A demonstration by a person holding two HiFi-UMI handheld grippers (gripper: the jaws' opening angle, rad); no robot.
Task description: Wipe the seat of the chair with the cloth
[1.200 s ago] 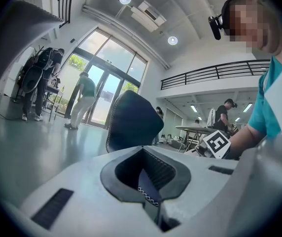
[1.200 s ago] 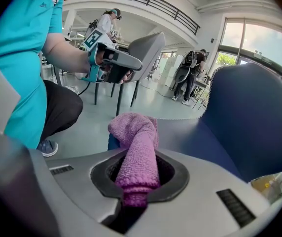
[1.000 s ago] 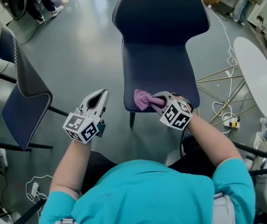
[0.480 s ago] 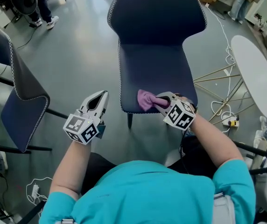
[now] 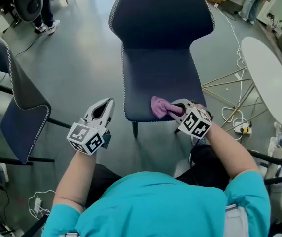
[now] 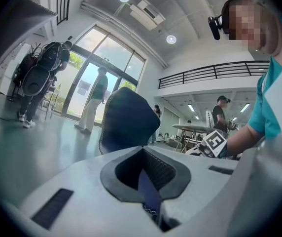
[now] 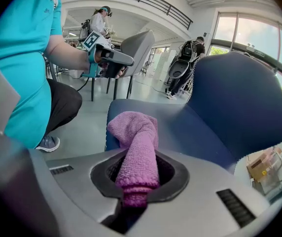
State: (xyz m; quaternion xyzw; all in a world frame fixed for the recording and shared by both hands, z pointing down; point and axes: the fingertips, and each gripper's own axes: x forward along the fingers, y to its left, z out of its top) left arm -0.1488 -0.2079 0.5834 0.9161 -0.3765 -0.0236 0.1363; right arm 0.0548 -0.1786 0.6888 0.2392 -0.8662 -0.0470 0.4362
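Pinching the purple cloth (image 5: 159,106) in my right hand-held gripper (image 5: 173,108), on the seat's (image 5: 156,75) front edge. My left hand-held gripper (image 5: 110,102) is pressed together, empty.

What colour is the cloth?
Purple. The cloth shows best in the right gripper view.

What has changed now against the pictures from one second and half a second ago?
The right tongs, clamped on the purple fuzzy cloth, slid it to the person's right along the front of the dark blue padded chair seat. Nothing was taken hold of or let go. The left tongs stayed empty, beside that seat.
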